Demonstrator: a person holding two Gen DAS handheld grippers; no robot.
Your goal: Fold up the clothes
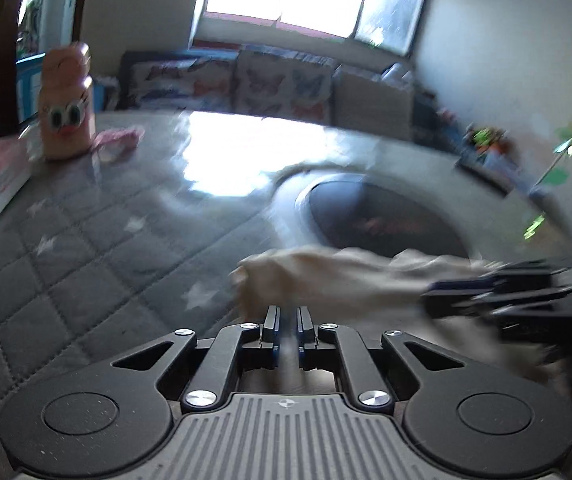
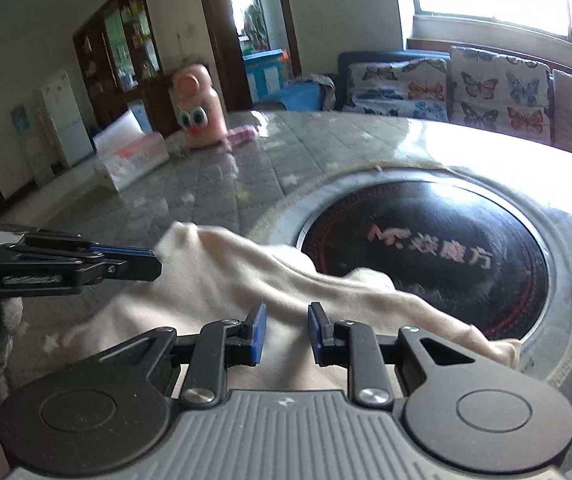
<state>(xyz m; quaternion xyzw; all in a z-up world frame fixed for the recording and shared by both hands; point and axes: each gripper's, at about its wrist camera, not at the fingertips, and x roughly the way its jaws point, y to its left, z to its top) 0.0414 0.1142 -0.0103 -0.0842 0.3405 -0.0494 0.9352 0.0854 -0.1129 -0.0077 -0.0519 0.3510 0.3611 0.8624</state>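
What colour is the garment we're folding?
Cream, plain with no pattern: the garment shows best in the right wrist view.

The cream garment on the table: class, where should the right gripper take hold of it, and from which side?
Likely the loose corner of the cream garment lying over the black hob, approached from the table's near edge. It is a free, thin edge; the left gripper occupies the opposite end.

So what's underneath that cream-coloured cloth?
The cream cloth lies on the grey quilted table cover, its right end draped over the round black cooktop. Whatever lies directly beneath the cloth is covered.
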